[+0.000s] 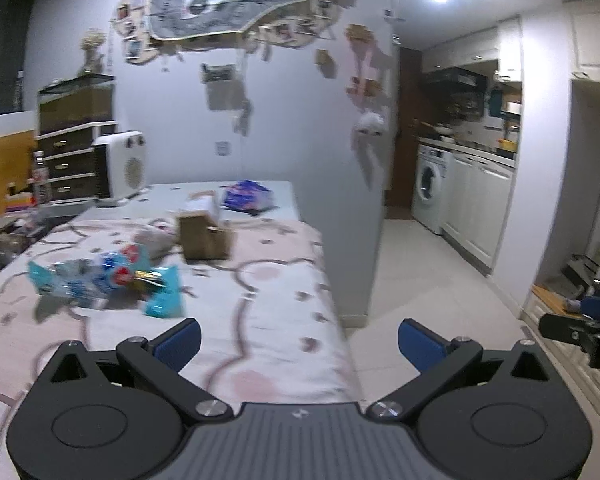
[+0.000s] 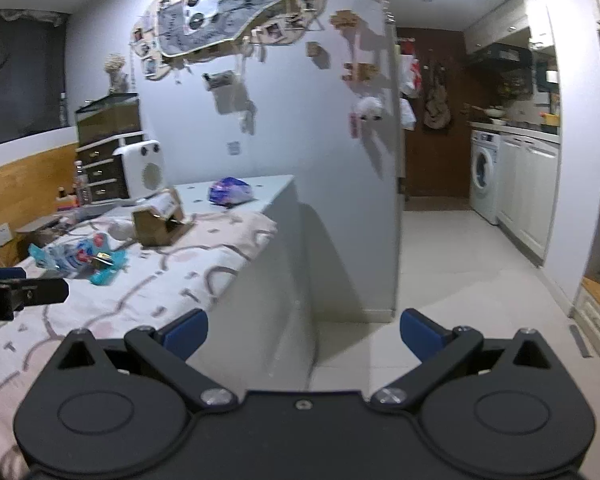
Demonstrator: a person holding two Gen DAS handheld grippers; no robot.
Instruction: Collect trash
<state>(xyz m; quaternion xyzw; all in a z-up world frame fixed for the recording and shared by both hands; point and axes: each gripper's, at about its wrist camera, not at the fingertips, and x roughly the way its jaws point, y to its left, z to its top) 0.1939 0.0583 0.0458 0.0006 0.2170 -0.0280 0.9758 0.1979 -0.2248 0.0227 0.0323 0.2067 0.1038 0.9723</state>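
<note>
A heap of blue, red and clear snack wrappers (image 1: pixel 108 284) (image 2: pixel 82 258) lies on the pink patterned tablecloth (image 1: pixel 260 320) (image 2: pixel 172 272). A crumpled grey-white scrap (image 1: pixel 152 240) sits just behind the heap. A blue-purple bag (image 1: pixel 246 196) (image 2: pixel 229 191) rests farther back on the pale counter. My left gripper (image 1: pixel 299 340) hovers open over the table's near right part, with nothing between its fingers. My right gripper (image 2: pixel 303 334) is open too, off the table's right edge above the floor. Each gripper shows at the edge of the other's view.
A wooden tissue box (image 1: pixel 206 236) (image 2: pixel 160 222) stands behind the wrappers. A white heater (image 1: pixel 122 168) and a drawer unit (image 1: pixel 74 160) stand at the back left. The decorated wall's corner (image 1: pixel 380 200) borders the table on the right. Tiled floor leads toward a washing machine (image 2: pixel 485 174).
</note>
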